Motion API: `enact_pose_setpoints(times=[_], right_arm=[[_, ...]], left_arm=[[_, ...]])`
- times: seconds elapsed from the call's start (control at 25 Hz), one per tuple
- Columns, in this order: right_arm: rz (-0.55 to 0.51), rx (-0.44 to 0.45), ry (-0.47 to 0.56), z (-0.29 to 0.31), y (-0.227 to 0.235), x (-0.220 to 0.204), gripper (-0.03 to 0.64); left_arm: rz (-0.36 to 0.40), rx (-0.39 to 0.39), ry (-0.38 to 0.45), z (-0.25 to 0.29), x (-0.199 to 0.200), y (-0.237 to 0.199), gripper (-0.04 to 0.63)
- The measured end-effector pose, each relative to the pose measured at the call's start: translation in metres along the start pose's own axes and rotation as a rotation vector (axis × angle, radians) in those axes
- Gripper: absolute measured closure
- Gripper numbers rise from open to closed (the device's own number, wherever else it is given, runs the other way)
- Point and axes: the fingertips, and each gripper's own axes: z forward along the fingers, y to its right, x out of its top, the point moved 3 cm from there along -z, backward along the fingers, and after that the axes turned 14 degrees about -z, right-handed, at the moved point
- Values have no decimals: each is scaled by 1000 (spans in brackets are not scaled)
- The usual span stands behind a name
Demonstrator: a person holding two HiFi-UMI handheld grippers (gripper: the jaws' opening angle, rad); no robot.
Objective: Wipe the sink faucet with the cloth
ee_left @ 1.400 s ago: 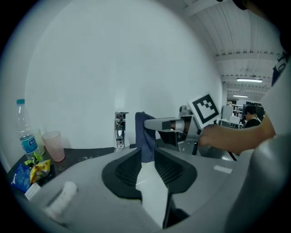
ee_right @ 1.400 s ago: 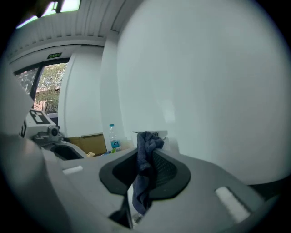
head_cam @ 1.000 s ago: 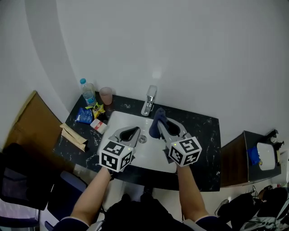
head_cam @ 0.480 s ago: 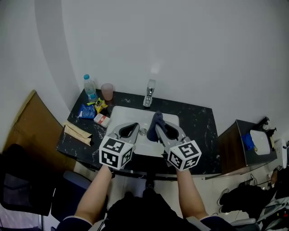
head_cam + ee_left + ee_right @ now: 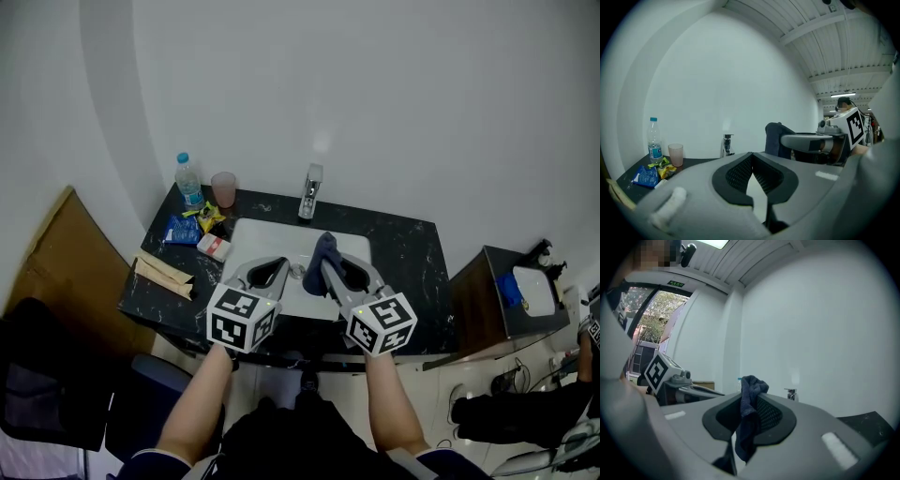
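Dark blue terry cloth (image 5: 749, 401): soft, light and limp. It should wrap readily round a spout, though I expect a hard rub could drag it out of a shallow hold. It is pinched between the pads of the right gripper (image 5: 336, 265), with a bunched tuft above them and a loose tail below (best taken on a thick fold, as here). Left gripper (image 5: 751, 159): jaws pressed together, nothing between. The upright chrome sink faucet (image 5: 308, 192) stands well ahead of both tips, apart from the cloth; the white rectangular basin (image 5: 246, 236) lies under them. Only the right gripper view shows the bite on the fabric. Only the head view shows the gap to the faucet. The left gripper view gives the tuft side-on to its right, and the clear plastic bottle (image 5: 654, 140) and pink cup (image 5: 675, 154) ahead to its left.
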Motion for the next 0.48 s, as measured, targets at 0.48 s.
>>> enact_pose_setpoints(times=[0.48], right_arm=[[5, -15, 8, -5, -7, 1, 552]], left_arm=[[12, -25, -9, -4, -5, 3, 594]])
